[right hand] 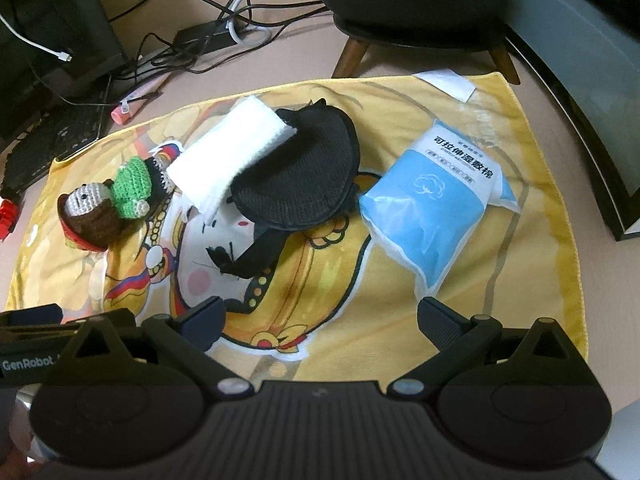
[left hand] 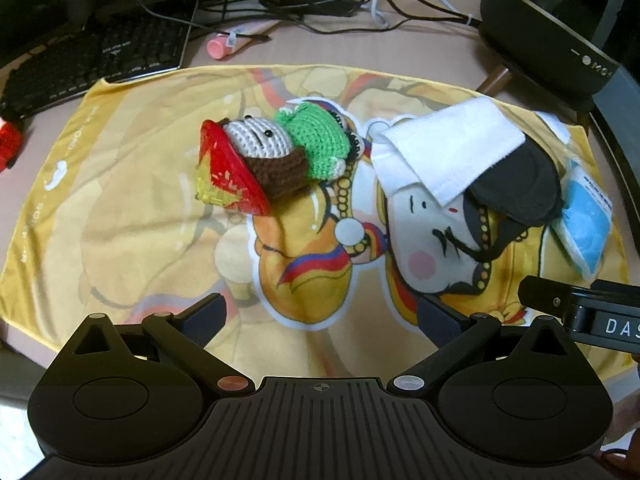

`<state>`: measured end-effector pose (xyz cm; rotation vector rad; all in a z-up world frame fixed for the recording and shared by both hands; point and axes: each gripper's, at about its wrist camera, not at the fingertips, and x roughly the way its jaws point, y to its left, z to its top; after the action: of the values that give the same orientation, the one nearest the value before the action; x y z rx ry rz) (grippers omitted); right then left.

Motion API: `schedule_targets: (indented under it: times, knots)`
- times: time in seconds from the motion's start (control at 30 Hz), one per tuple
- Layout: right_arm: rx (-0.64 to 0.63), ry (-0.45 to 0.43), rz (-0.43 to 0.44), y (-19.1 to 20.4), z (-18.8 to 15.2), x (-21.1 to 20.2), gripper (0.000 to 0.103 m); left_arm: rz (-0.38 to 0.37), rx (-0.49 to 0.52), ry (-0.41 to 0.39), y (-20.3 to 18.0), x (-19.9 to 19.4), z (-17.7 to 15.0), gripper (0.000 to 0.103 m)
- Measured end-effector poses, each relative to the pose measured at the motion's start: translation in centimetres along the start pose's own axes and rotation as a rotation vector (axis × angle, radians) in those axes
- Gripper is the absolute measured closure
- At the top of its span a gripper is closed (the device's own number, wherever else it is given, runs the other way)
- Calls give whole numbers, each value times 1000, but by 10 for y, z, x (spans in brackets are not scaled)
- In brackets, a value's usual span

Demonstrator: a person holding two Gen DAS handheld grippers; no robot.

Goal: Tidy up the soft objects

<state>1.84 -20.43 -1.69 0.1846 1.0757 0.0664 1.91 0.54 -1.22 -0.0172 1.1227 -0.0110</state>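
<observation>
A yellow printed towel (left hand: 132, 184) (right hand: 532, 264) lies spread on the desk. On it rests a crocheted doll (left hand: 272, 148) (right hand: 104, 204) with a green body, brown base and red hat. To its right a white folded cloth (left hand: 448, 144) (right hand: 232, 152) overlaps a black eye mask (left hand: 516, 184) (right hand: 300, 172). A blue cotton-pad packet (left hand: 588, 224) (right hand: 436, 208) lies farthest right. My left gripper (left hand: 320, 312) hovers open over the towel's near part, holding nothing. My right gripper (right hand: 320, 320) is open too, just short of the packet and mask.
A black keyboard (left hand: 92, 60) (right hand: 52, 140), a pink tube (left hand: 236, 40) (right hand: 136, 104) and tangled cables (left hand: 360, 4) (right hand: 224, 24) lie behind the towel. A dark speaker on wooden legs (left hand: 548, 40) (right hand: 412, 4) stands at the back right. A red object (left hand: 8, 144) sits at the left edge.
</observation>
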Motion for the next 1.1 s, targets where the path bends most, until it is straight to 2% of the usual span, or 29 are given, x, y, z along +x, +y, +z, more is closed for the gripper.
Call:
schedule_targets:
  times: [0.23, 0.63, 0.83, 0.9, 1.0, 1.07, 1.1]
  knots:
    - [4, 0, -42, 4, 2, 0, 0, 4, 41, -50, -3, -4, 7, 0]
    - [24, 43, -100, 4, 3, -1, 0, -79, 58, -35, -5, 3, 13, 0]
    - [66, 27, -88, 0, 10, -9, 0, -187, 65, 7, 2, 6, 15, 0]
    - [77, -23, -52, -3, 13, -17, 0, -233, 69, 35, 5, 10, 13, 0]
    - [86, -107, -45, -7, 19, -30, 0, -298, 88, 37, 9, 10, 9, 0]
    - [103, -133, -23, -9, 25, -35, 0, -338, 107, 31, 13, 10, 9, 0]
    - [127, -130, 24, -13, 28, -34, 0, -351, 121, 31, 15, 10, 9, 0]
